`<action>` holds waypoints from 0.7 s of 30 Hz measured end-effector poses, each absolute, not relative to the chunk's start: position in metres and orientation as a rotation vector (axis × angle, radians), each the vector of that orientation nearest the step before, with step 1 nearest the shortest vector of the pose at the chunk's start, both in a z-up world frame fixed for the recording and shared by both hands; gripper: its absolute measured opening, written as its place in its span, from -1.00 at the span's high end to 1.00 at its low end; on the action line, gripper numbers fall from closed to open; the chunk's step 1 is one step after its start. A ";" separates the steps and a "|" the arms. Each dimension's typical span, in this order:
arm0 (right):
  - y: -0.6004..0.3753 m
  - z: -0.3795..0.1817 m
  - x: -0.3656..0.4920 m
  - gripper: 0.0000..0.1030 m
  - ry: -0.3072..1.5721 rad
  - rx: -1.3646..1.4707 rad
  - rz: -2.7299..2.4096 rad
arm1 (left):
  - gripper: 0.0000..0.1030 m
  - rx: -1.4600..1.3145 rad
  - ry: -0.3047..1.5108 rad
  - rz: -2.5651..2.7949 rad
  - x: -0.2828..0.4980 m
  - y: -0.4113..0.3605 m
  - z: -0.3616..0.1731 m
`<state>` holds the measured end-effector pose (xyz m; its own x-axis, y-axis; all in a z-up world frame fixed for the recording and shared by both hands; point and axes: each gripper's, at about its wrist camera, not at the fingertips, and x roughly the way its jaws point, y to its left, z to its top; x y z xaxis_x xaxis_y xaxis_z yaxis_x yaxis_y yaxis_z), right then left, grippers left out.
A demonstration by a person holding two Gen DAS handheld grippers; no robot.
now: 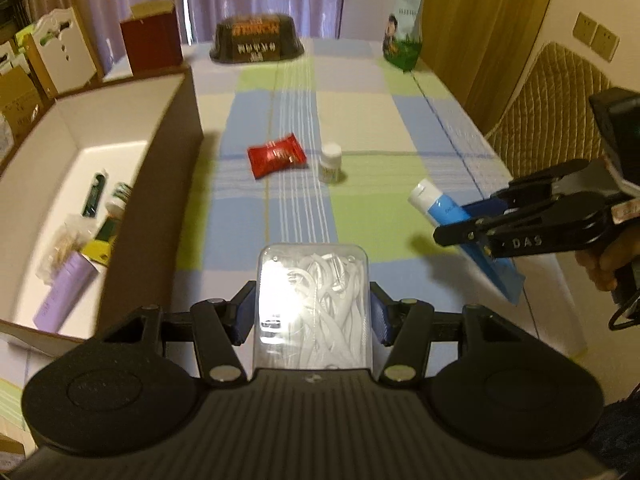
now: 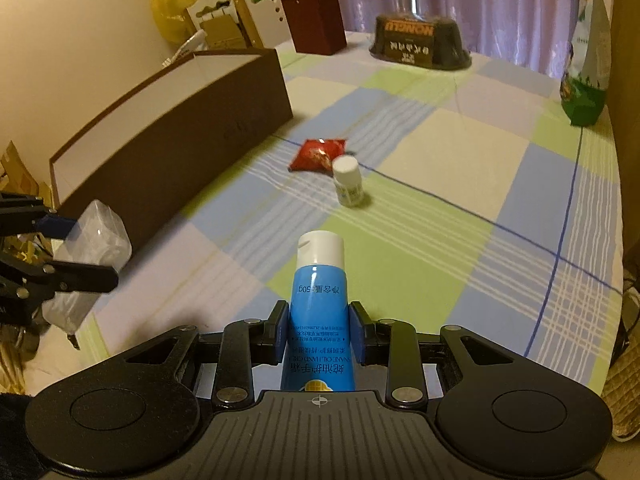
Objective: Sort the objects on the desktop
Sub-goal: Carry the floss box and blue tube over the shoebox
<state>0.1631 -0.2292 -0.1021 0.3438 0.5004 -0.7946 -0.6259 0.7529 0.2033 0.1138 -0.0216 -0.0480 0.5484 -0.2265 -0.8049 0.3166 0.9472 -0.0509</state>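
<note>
My left gripper (image 1: 312,312) is shut on a clear plastic box of white floss picks (image 1: 314,304), held above the checked tablecloth. The same clear box (image 2: 94,236) shows at the left of the right wrist view. My right gripper (image 2: 319,332) is shut on a blue tube with a white cap (image 2: 318,304); that blue tube (image 1: 448,210) also appears at the right in the left wrist view. On the cloth lie a red snack packet (image 1: 277,155) and a small white bottle (image 1: 331,163), side by side mid-table.
A long brown open box (image 1: 176,168) with a white inside stands along the left edge and holds several items, among them a purple tube (image 1: 60,296). At the far end stand a dark red box (image 1: 152,42), a black noodle bowl (image 1: 256,40) and a green bag (image 1: 404,36). A chair (image 1: 556,96) stands to the right.
</note>
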 end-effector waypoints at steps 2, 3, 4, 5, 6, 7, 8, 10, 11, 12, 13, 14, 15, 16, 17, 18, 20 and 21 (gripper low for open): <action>-0.222 -0.097 0.163 0.41 0.975 -0.151 0.732 | 0.00 0.102 0.920 -0.321 0.115 -0.014 -0.039; -0.219 -0.095 0.163 0.41 0.972 -0.157 0.730 | 0.00 0.101 0.907 -0.319 0.115 -0.009 -0.034; -0.215 -0.092 0.162 0.41 0.967 -0.159 0.728 | 0.00 0.102 0.898 -0.316 0.116 -0.004 -0.030; -0.212 -0.089 0.162 0.41 0.964 -0.153 0.727 | 0.00 0.103 0.886 -0.310 0.117 0.001 -0.026; -0.208 -0.085 0.162 0.40 0.961 -0.143 0.727 | 0.00 0.103 0.877 -0.307 0.117 0.007 -0.021; -0.205 -0.081 0.163 0.41 0.958 -0.132 0.728 | 0.00 0.103 0.867 -0.303 0.117 0.013 -0.017; -0.201 -0.078 0.163 0.41 0.954 -0.118 0.731 | 0.00 0.102 0.856 -0.298 0.118 0.021 -0.012; -0.192 -0.069 0.162 0.41 0.943 -0.087 0.741 | 0.00 0.099 0.838 -0.290 0.118 0.035 -0.004; -0.187 -0.064 0.162 0.41 0.937 -0.070 0.749 | 0.00 0.099 0.828 -0.281 0.119 0.044 0.000; -0.180 -0.061 0.162 0.41 0.932 -0.056 0.758 | 0.00 0.099 0.818 -0.272 0.120 0.053 0.005; -0.173 -0.057 0.162 0.41 0.927 -0.043 0.770 | 0.00 0.100 0.809 -0.262 0.120 0.063 0.008; -0.166 -0.053 0.162 0.41 0.922 -0.030 0.781 | 0.00 0.101 0.803 -0.252 0.121 0.073 0.012; -0.159 -0.050 0.162 0.41 0.917 -0.017 0.792 | 0.00 0.102 0.797 -0.237 0.122 0.083 0.015; -0.150 -0.046 0.162 0.41 0.912 -0.006 0.804 | 0.00 0.103 0.791 -0.221 0.123 0.094 0.018; -0.141 -0.043 0.162 0.41 0.909 0.002 0.816 | 0.00 0.104 0.788 -0.207 0.125 0.104 0.019; -0.131 -0.040 0.163 0.41 0.906 0.009 0.827 | 0.00 0.105 0.785 -0.193 0.127 0.115 0.021; -0.110 -0.035 0.164 0.40 0.899 0.026 0.854 | 0.00 0.106 0.786 -0.170 0.131 0.136 0.022; -0.100 -0.032 0.165 0.40 0.897 0.034 0.866 | 0.00 0.109 0.787 -0.162 0.133 0.146 0.022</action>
